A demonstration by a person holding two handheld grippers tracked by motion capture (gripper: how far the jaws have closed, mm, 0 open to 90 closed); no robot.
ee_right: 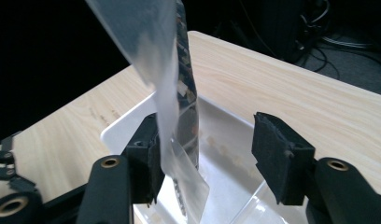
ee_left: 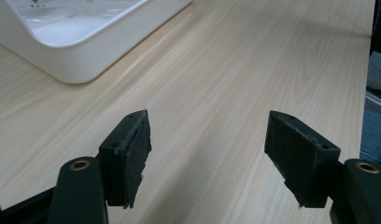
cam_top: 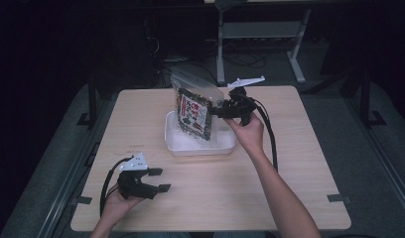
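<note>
Two grippers are under my control: my left gripper (cam_top: 158, 179) hovers released and empty over the near left of the table (cam_top: 290, 163). My right gripper (ee_right: 205, 156) stands unclenched around a clear bag (cam_top: 194, 109) upright in the white tray (cam_top: 175, 144) at mid-table; the bag rests against one pad (ee_right: 153, 158).

White tray (cam_top: 200, 147) on wooden table (cam_top: 270, 183)

Table (cam_top: 270, 188): pale wood-grain top, smooth, matt with slight sheen.
Tray (cam_top: 200, 148), centre frame: white plastic, smooth, glossy.
Bag (cam_top: 194, 111) standing in tray: clear plastic film, shiny, over printed packet.
Gripper pads (ee_left: 137, 154): black, matt, rough foam-like facing, frayed edges.
</note>
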